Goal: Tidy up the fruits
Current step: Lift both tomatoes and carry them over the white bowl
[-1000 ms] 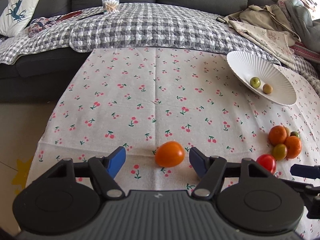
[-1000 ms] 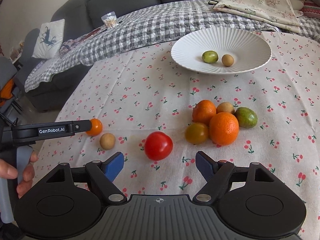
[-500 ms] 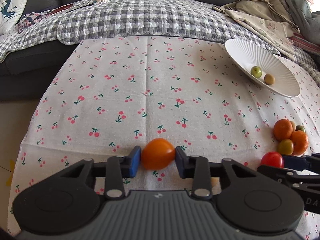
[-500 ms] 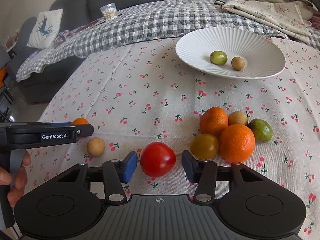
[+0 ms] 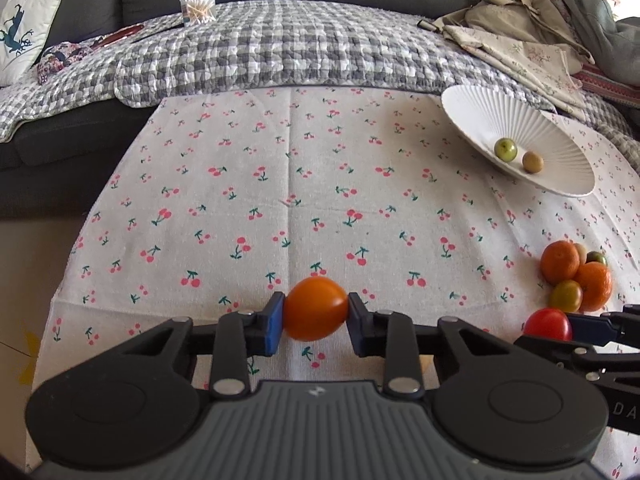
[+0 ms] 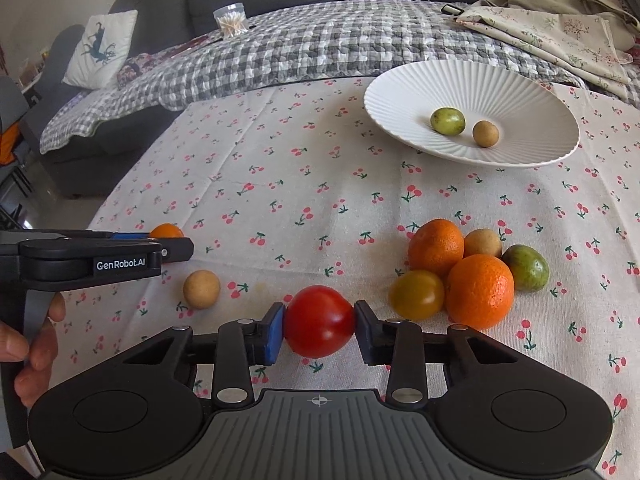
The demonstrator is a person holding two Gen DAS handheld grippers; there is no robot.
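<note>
My left gripper [image 5: 316, 318] is shut on an orange tomato [image 5: 316, 308] just over the cherry-print tablecloth. My right gripper [image 6: 319, 326] is shut on a red tomato [image 6: 320, 320], which also shows in the left wrist view [image 5: 547, 323]. A white ribbed plate [image 6: 400, 92] at the back right holds a green fruit [image 6: 447, 121] and a small brown fruit [image 6: 485, 133]. A cluster of two oranges [image 6: 479, 290], a yellow-green tomato [image 6: 416, 294], a brown fruit [image 6: 482, 242] and a green fruit [image 6: 525, 267] lies right of the red tomato.
A small brown fruit [image 6: 201, 289] lies on the cloth left of my right gripper. The left gripper body [image 6: 100, 258] reaches in from the left. A sofa with a checked quilt [image 5: 280, 48], a jar of cotton swabs [image 5: 198, 5] and folded cloths [image 6: 560, 28] lies behind the table.
Both grippers have closed fully, the left on the orange tomato, the right on the red tomato. Both views have drawn back a little.
</note>
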